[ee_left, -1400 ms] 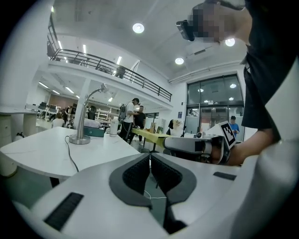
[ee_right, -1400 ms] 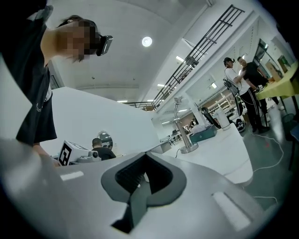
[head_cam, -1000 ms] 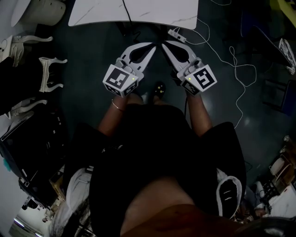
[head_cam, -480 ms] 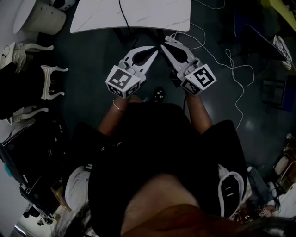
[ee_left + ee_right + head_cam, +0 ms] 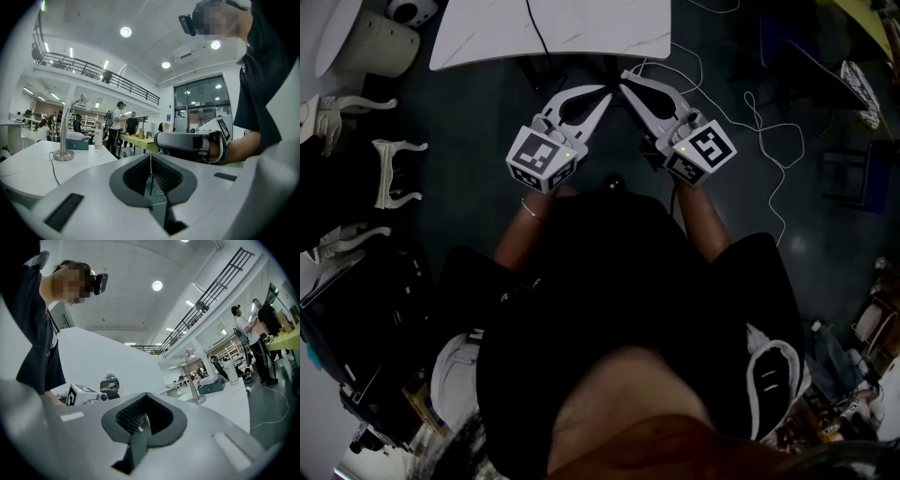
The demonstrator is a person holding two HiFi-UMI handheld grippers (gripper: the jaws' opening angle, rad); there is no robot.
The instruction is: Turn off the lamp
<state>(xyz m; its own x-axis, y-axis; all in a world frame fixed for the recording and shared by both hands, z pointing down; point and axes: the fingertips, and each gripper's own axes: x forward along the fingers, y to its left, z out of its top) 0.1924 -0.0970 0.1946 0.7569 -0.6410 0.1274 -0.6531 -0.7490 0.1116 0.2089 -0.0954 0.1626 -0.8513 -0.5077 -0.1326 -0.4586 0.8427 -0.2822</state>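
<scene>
An open, two-level lab hall — a railed mezzanine [image 5: 93,72] overhead, work surfaces [image 5: 133,139] with people [image 5: 132,125] standing by (shelving [image 5: 227,351] behind them), loose cables [image 5: 788,128] on the dark floor [image 5: 478,103].

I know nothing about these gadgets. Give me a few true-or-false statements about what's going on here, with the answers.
1. The left gripper and right gripper are both shut and empty. True.
2. The lamp stands on the white table. True.
3. The right gripper touches the lamp. False: both grippers are held in the air, apart from the lamp.
4. The grippers point away from each other. False: their tips nearly meet, aimed toward the table.
</scene>
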